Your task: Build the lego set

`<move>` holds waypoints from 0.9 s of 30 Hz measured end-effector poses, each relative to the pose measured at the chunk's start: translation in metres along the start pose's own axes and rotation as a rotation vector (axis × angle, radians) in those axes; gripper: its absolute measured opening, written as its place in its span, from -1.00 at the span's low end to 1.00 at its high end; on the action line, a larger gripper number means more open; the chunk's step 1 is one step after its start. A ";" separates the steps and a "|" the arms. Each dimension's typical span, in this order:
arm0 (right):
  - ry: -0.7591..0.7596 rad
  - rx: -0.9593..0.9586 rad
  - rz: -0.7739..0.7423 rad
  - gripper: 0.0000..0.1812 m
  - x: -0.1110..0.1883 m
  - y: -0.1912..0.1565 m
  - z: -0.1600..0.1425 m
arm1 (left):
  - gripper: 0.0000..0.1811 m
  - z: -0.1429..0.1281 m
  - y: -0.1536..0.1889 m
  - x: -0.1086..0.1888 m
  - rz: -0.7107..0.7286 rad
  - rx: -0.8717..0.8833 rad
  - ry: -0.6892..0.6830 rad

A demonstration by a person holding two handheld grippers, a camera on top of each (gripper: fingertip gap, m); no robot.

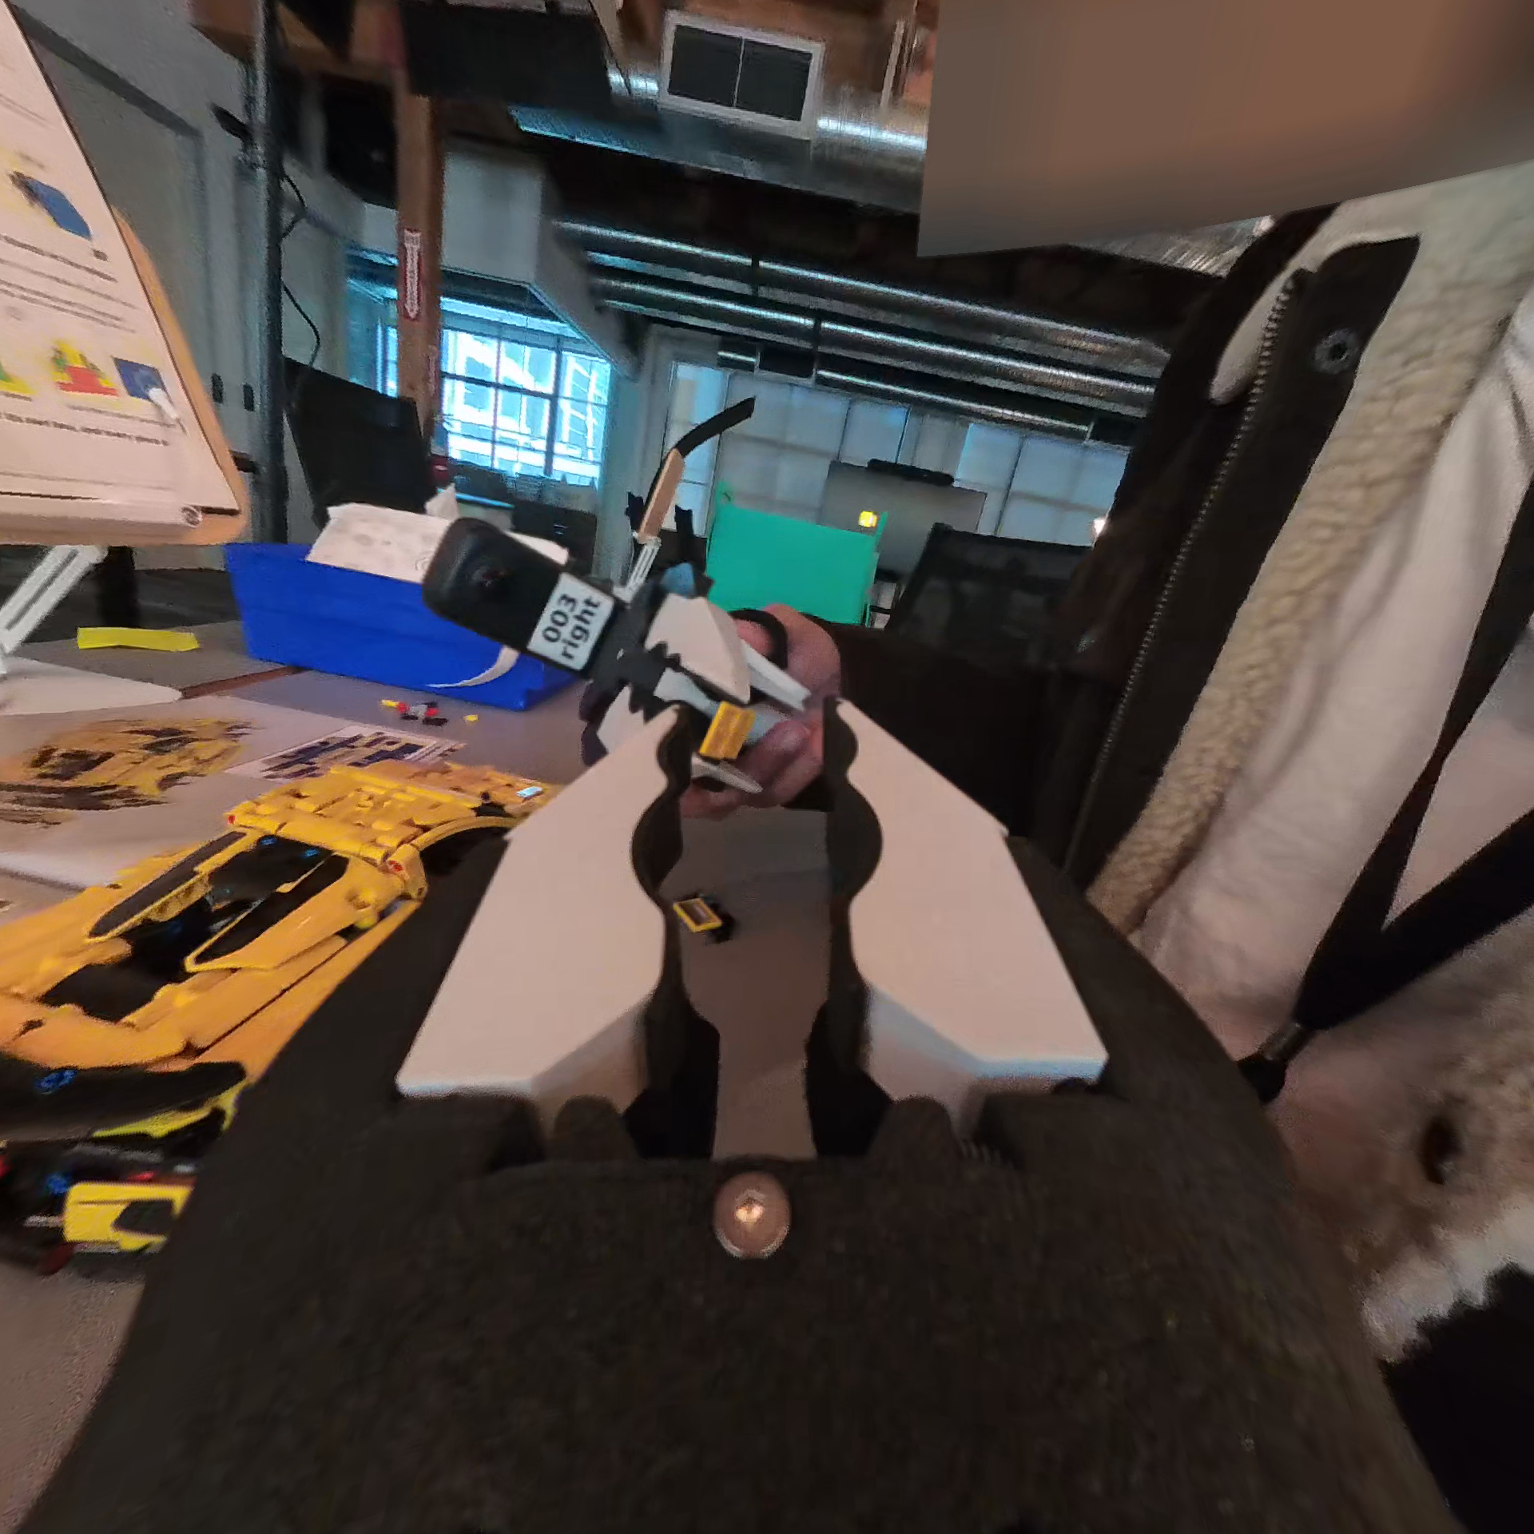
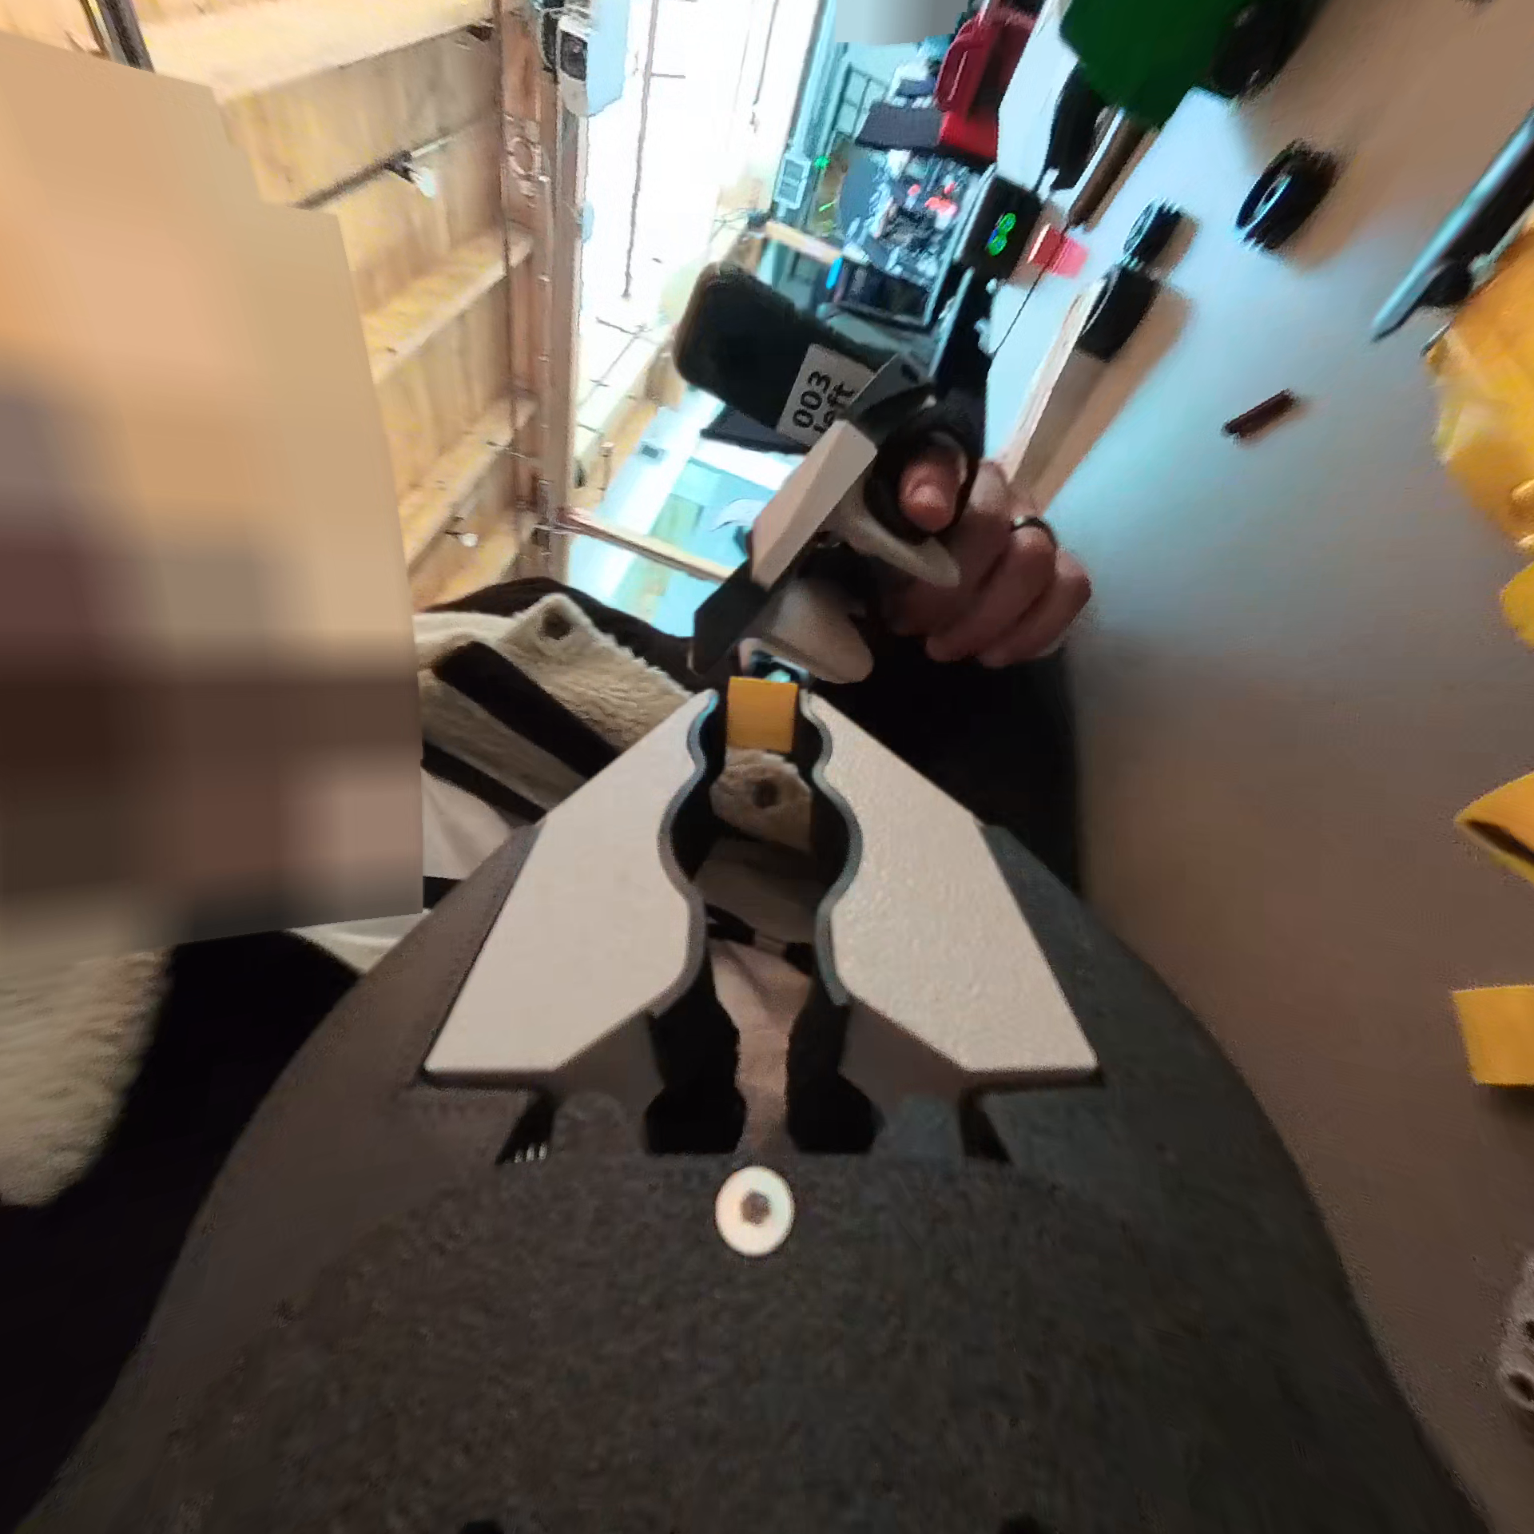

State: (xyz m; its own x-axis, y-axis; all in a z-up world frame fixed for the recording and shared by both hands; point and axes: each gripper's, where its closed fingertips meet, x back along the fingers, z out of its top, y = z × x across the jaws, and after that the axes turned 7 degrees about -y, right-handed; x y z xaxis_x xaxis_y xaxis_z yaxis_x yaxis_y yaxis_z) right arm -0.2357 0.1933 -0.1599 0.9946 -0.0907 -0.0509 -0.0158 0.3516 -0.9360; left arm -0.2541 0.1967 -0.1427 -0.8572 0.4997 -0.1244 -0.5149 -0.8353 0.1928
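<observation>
Currently the right gripper (image 2: 759, 722) pinches a yellow lego piece (image 2: 761, 714) at its fingertips; the left gripper (image 1: 751, 747), fingers spread and empty, sits just beyond it — should close squarely on the piece's free end, no twisting.

On the table (image 1: 515, 730), the model car (image 1: 249, 896) lay to the left, with printed sheets (image 1: 124, 764) behind it and a bin (image 1: 365, 622) farther back. Loose small pieces (image 1: 419, 710) sat just before the bin. A lone piece (image 1: 701, 916) lay on the table right of the car, between the left gripper's (image 1: 751, 747) fingers in that view. The right gripper (image 2: 757, 714) was raised over the table, facing the left one, with a brick (image 2: 761, 714) between its jaws. A stand (image 1: 91, 332) with a page stood at far left.
</observation>
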 end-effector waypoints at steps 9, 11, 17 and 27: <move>-0.124 -0.092 0.107 -0.83 -0.014 -0.004 -0.018 | -0.73 -0.010 0.010 -0.013 -0.059 -0.041 -0.110; -0.132 -0.091 0.111 -0.83 -0.016 -0.004 -0.020 | -0.76 -0.014 0.015 -0.015 -0.085 -0.055 -0.132; -0.187 -0.073 0.056 -0.83 -0.022 0.003 -0.028 | -0.94 -0.029 0.021 -0.020 -0.068 -0.184 -0.208; -0.075 0.059 -0.106 -0.83 -0.017 0.021 -0.008 | -0.94 -0.035 -0.003 -0.013 0.196 -0.364 -0.276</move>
State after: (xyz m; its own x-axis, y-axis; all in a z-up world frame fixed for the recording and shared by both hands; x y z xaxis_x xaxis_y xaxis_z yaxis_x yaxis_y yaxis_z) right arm -0.2539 0.1943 -0.1813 0.9953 -0.0612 0.0751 0.0934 0.3982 -0.9125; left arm -0.2416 0.1846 -0.1757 -0.9330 0.3260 0.1522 -0.3497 -0.9211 -0.1713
